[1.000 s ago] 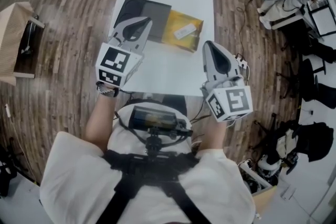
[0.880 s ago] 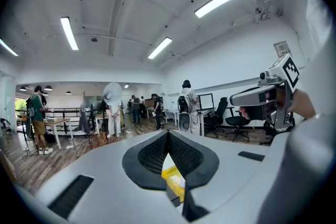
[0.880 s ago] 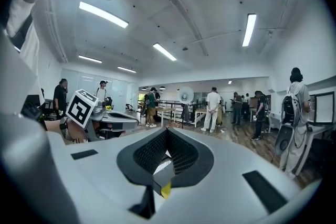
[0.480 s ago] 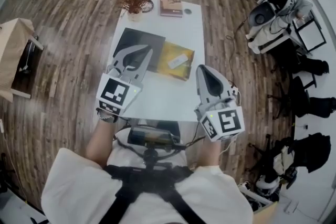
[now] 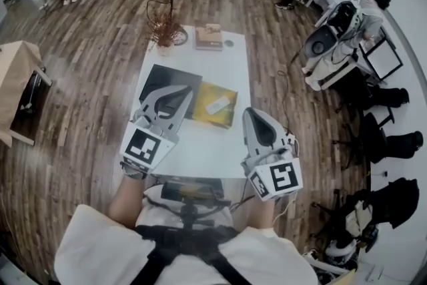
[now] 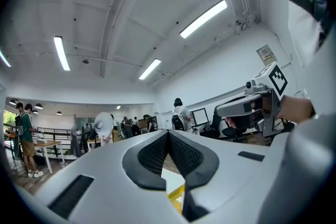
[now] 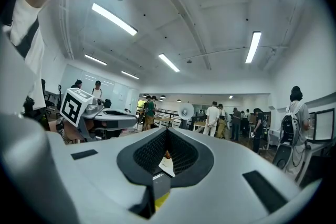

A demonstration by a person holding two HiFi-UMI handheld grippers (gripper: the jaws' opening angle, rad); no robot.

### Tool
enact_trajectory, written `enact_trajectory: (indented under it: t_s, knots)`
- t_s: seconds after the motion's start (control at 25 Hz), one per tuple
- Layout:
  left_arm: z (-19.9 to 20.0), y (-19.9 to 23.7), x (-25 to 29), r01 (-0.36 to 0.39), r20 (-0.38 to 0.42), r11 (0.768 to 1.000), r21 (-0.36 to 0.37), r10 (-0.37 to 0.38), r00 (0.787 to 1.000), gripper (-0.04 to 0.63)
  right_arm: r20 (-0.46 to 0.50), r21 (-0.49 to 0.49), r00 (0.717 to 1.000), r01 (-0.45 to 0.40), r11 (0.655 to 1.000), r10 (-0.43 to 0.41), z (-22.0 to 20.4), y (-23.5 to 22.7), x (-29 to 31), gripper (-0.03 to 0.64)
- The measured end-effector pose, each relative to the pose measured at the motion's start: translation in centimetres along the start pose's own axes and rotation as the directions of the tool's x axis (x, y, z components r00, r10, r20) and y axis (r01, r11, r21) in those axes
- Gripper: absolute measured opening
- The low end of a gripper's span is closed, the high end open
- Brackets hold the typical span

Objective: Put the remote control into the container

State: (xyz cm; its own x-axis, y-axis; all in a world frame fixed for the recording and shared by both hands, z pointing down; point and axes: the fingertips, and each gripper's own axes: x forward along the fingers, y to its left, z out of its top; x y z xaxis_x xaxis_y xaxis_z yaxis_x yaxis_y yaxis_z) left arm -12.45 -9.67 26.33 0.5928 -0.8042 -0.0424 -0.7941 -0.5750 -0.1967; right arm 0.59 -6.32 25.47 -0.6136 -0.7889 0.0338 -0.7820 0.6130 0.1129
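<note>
A small white remote control [image 5: 217, 105] lies on a flat yellow piece [image 5: 212, 110] in the middle of the white table [image 5: 200, 150]. A flat black container [image 5: 168, 81] sits just left of it. My left gripper [image 5: 181, 93] is held above the black container's near edge, its jaws shut on nothing. My right gripper [image 5: 251, 113] is held over the table's right edge, near the yellow piece, also shut and empty. In the left gripper view the left gripper [image 6: 168, 132] points level across the room, with a bit of yellow below. The right gripper [image 7: 167, 131] likewise points level.
At the table's far end are a book [image 5: 209, 37], a vase of dry twigs [image 5: 165, 31] and a small round thing [image 5: 229, 44]. A wooden box [image 5: 19, 87] stands on the floor at the left. Chairs and equipment [image 5: 333, 43] crowd the right side. People stand far off.
Both grippers have risen above the table, still shut. The head view has tilted up, so the table looks smaller and more of the room shows.
</note>
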Motion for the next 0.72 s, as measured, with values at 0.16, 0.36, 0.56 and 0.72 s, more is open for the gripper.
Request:
enact_trajectory:
  t_s: [0.16,0.36,0.56,0.72]
  knots:
    - [0.3,-0.3,0.1,-0.009,0.008,1.0,0.023,0.008,1.0,0.012,0.002,0.003,1.0,-0.013,1.0,0.013,0.0,0.1,0.0,0.005]
    - [0.9,-0.4,0.3,-0.014,0.016,0.999,0.033,0.014,1.0,0.012,0.019,0.002,1.0,-0.022,1.0,0.022,0.6,0.1,-0.2,0.005]
    - [2.1,-0.5,0.3,-0.025,0.027,0.998,0.054,0.024,0.999,0.012,0.046,0.0,0.998,-0.03,1.0,0.03,1.8,0.2,-0.7,0.005]
    - [2.6,-0.6,0.1,-0.028,0.029,0.998,0.057,0.026,0.999,0.012,0.071,0.022,0.996,-0.048,0.999,0.046,2.5,0.3,-0.9,0.005]
